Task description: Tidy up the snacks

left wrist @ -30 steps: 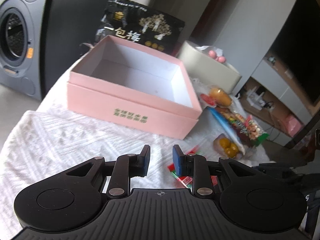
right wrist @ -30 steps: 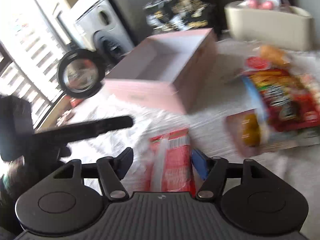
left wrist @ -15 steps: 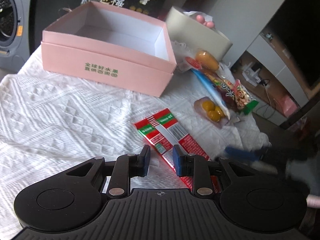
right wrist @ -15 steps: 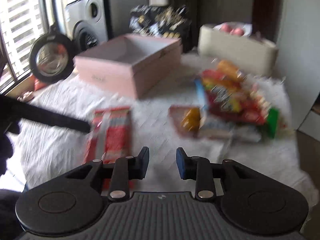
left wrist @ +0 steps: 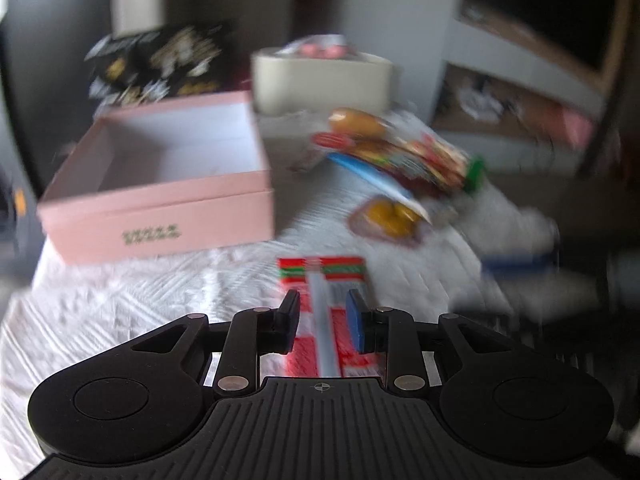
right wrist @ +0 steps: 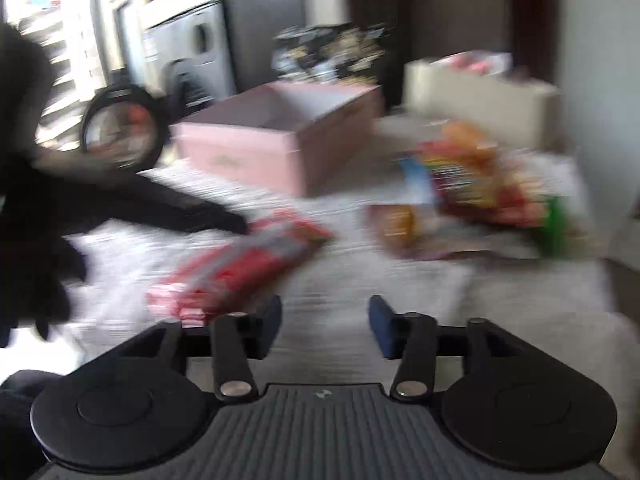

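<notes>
A red snack packet [left wrist: 324,280] with a grey strip lies flat on the white cloth, right under my left gripper [left wrist: 323,316], whose jaws are open a little on either side of it. It also shows in the right wrist view [right wrist: 248,264]. An empty pink box [left wrist: 160,184] stands behind it, also in the right wrist view [right wrist: 280,148]. A pile of coloured snack bags [left wrist: 404,160] lies to the right [right wrist: 480,188]. My right gripper [right wrist: 324,320] is open and empty over bare cloth. Both views are blurred.
A cream container [left wrist: 320,84] and a black patterned bag [left wrist: 160,64] stand behind the box. A washing machine [right wrist: 188,60] is at the far left. The left gripper's body [right wrist: 120,196] reaches in from the left. The table's right edge drops off past the snacks.
My left gripper has swung round and come down over the red packet. My right gripper has opened wider and pulled to the right of the packet.
</notes>
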A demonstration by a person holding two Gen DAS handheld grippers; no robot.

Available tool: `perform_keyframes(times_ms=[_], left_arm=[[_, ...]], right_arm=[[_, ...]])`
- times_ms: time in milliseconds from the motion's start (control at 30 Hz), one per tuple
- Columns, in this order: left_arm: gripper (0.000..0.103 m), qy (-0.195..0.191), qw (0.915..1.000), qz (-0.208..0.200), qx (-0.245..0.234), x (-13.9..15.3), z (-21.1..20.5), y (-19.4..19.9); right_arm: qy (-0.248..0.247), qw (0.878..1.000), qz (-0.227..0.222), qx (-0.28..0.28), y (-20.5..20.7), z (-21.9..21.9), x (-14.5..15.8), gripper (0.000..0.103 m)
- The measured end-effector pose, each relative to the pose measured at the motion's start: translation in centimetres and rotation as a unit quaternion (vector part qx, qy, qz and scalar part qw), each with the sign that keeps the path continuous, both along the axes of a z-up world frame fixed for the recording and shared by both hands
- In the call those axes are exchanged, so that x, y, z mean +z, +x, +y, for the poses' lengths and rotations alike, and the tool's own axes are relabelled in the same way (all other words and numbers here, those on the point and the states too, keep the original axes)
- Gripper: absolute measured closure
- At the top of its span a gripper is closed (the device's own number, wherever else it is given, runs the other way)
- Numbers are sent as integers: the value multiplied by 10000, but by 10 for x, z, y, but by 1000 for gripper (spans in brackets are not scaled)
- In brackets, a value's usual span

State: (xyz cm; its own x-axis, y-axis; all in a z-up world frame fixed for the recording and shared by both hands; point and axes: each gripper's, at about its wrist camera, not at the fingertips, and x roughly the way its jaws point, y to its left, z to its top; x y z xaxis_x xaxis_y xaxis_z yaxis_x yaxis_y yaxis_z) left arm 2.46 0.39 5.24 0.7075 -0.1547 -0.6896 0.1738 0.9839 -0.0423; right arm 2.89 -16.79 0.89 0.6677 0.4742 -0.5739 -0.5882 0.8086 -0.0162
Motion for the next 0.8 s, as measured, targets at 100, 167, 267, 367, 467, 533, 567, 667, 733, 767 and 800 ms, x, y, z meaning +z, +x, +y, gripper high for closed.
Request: perform_keyframes(times_ms=[100,167,267,367,467,533,567,667,733,767,800], left_arm=[[70,602,9976,117,-335,-7,-25,-1],[66,734,9965,199,-358,-14,-30,1],[61,624,9974,216,-285,-16,-32,8],[45,381,9976,249,-520,-18,-35,7],[43,222,9972,198,-691,-16,-34,3],[45,214,9982,123,-546,-13,-30,-2],[45,296,9986,78,-435,-13,-28,-4],[40,651,9977,166,-118,-20,-19,-4],[39,490,9985,219,-61,-23,-12,-2],[39,420,9988,252,-38,-23,-10,0],[38,403,9988,259,-30,-23,-9,1]], right_arm=[[20,9981,-240,-575,9,-17,-2,43],[115,9960,-223,-861,14,-27,-5,42],[404,9932,-44,-1086,26,-38,-14,42],[631,9919,-16,-1103,29,-43,-23,39],[664,9920,-40,-1071,28,-45,-25,38],[680,9921,-54,-1056,28,-44,-26,36],[674,9923,-62,-1034,28,-42,-26,34],[547,9939,-93,-955,25,-38,-26,29],[461,9949,-93,-889,25,-35,-26,25],[428,9955,-79,-838,25,-33,-26,22],[403,9960,-62,-791,26,-33,-26,19]])
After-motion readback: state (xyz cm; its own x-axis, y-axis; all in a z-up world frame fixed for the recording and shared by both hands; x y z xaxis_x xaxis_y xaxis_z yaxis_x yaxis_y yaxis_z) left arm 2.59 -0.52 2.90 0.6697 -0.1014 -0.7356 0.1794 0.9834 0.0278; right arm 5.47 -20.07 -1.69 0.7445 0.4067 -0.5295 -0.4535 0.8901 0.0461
